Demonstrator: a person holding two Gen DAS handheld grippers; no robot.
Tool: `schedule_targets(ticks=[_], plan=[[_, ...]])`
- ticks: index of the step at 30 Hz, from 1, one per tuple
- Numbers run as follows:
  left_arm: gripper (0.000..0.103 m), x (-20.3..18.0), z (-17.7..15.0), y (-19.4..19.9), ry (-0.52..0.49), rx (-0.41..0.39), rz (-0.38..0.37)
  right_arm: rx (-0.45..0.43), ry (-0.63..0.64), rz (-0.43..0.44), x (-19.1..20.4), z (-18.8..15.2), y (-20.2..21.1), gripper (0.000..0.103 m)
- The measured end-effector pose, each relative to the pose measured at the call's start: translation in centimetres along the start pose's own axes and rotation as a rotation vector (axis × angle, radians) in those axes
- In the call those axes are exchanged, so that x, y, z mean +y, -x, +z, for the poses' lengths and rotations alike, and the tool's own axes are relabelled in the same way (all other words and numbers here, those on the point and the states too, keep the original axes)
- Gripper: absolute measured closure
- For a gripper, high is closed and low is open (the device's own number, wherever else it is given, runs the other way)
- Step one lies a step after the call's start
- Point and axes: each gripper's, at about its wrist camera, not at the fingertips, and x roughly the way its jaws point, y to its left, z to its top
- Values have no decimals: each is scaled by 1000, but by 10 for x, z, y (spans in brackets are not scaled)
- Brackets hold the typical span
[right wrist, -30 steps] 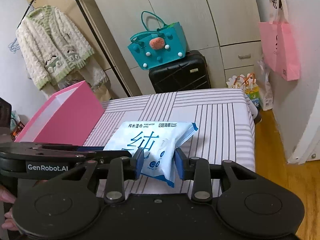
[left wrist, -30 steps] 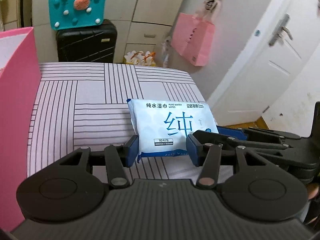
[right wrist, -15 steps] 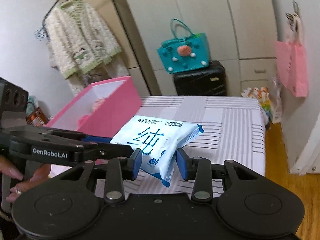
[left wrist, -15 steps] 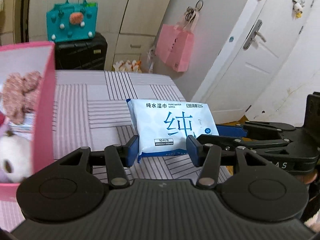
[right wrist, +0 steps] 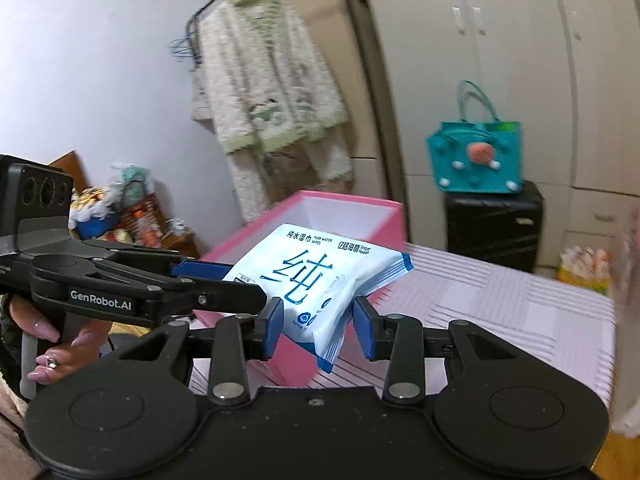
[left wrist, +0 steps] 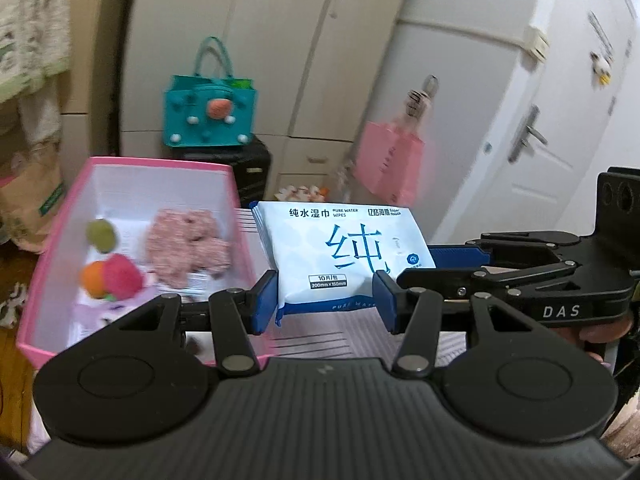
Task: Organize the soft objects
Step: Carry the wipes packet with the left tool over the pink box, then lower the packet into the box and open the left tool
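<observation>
**Wipes pack carried by both grippers, beside the pink box**

Left wrist view. The left gripper (left wrist: 325,300) was clamped on the near edge of the wipes pack (left wrist: 340,256), blue pads pressing it from either side. The right gripper (left wrist: 460,258) came in from the right, its blue finger against the pack's right end. The pack was up off the striped bed cover (left wrist: 316,340), held roughly level, just right of the pink box (left wrist: 236,184). A two-sided grip suits a floppy pack (one corner alone would let it sag). This view looked into the box: a pink fuzzy cloth (left wrist: 184,244), a greenish ball (left wrist: 101,235), and an orange-and-pink plush (left wrist: 114,280) already lay inside. Likely judgement: the pack was bound for the same box.

Right wrist view. The right gripper (right wrist: 317,326) was closed on a lower corner of the wipes pack (right wrist: 308,276), which tilted and bulged between the pads. The left gripper (right wrist: 208,270) reached in from the left, held by a hand (right wrist: 60,344) with painted nails. Here the pack overlapped the box's near wall (right wrist: 236,248), but the contents were hidden (the wall blocked them). This view alone showed the hand and the crumpled corner.
</observation>
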Motion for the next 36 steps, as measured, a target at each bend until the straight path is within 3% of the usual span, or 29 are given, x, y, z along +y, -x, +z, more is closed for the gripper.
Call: schedule_targets(ticks=[8,16,23,31,36], plan=[[53,58,17,-2,51,-14,77,28,14,56,25,30,-62,58],[53,116,37,-43,129,21,95,62,36,25,27,55,-123,60],[53,148,35,-74,170,76,131,155,21,12,12,66,-175,62],[53,156,26,-87,141,123,198,239,40,5,12,57,-211,63],[52,148,25,-83,75,86,294,247,108,-52,19,51,-215,63]])
